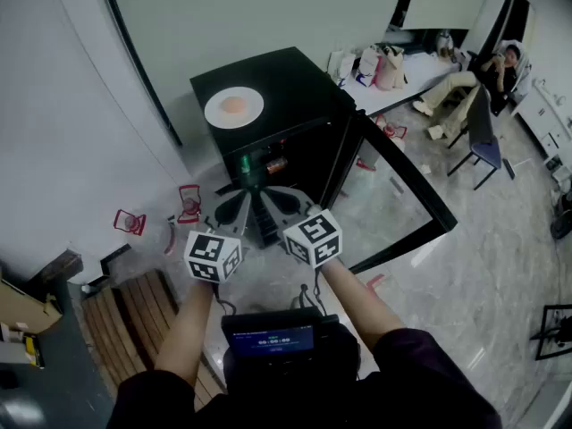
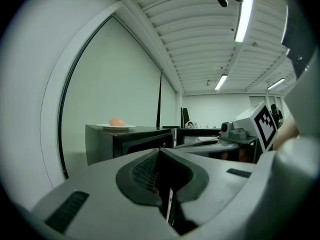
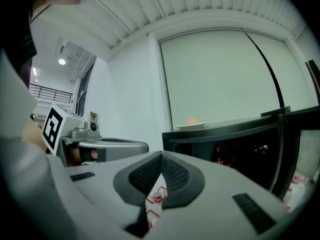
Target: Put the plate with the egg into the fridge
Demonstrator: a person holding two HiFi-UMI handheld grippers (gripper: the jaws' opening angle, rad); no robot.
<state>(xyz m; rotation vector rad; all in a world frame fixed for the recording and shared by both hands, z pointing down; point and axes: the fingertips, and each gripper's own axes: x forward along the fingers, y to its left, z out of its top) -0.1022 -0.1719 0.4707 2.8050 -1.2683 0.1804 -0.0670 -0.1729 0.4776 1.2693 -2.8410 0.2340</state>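
Claws: left claw (image 2: 161,153) and right claw (image 3: 161,157) side by side, each with jaws pressed together tip to tip, holding nothing.
Fridge (image 1: 299,92): black, low, beyond both claws; door (image 1: 402,199) swung open to the right.
Plate (image 1: 214,114): white, round, shallow; lies flat on the fridge's top, toward its left side, well apart from the claws.
Egg (image 1: 233,105): pale orange, on the plate's middle.

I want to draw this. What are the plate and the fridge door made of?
Plate: probably glazed ceramic, maybe plastic; smooth, plain white. Fridge door: clear glass in a black frame, likely metal or plastic; the floor shows through it.
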